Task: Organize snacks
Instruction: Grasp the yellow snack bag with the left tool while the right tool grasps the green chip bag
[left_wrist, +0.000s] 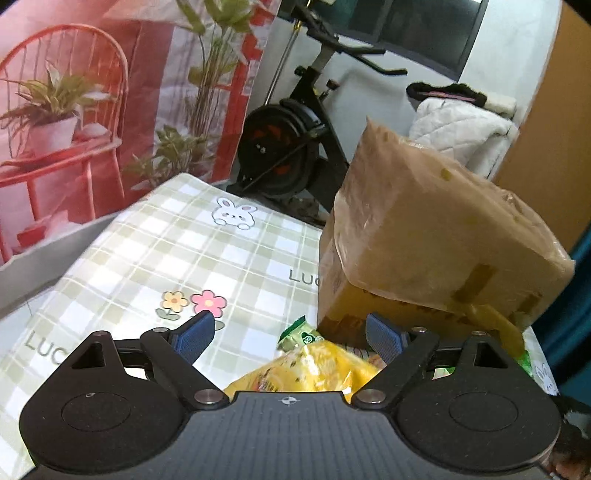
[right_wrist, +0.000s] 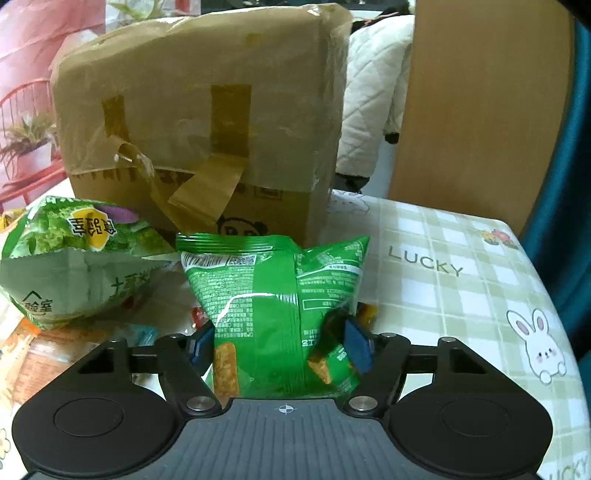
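In the right wrist view my right gripper (right_wrist: 279, 343) is shut on a bright green snack bag (right_wrist: 273, 295), held upright in front of a taped cardboard box (right_wrist: 199, 110). A larger pale green bag (right_wrist: 74, 266) lies to its left among other packets. In the left wrist view my left gripper (left_wrist: 286, 338) is open and empty above a yellow snack bag (left_wrist: 306, 369). A small green packet (left_wrist: 297, 334) lies just beyond it, beside the cardboard box (left_wrist: 424, 236).
The table carries a green checked cloth (left_wrist: 166, 251) with rabbit and flower prints. An exercise bike (left_wrist: 291, 147) and a red printed backdrop (left_wrist: 92, 110) stand behind it. A white quilted coat (right_wrist: 373, 92) and a wooden panel (right_wrist: 480, 110) are at the right.
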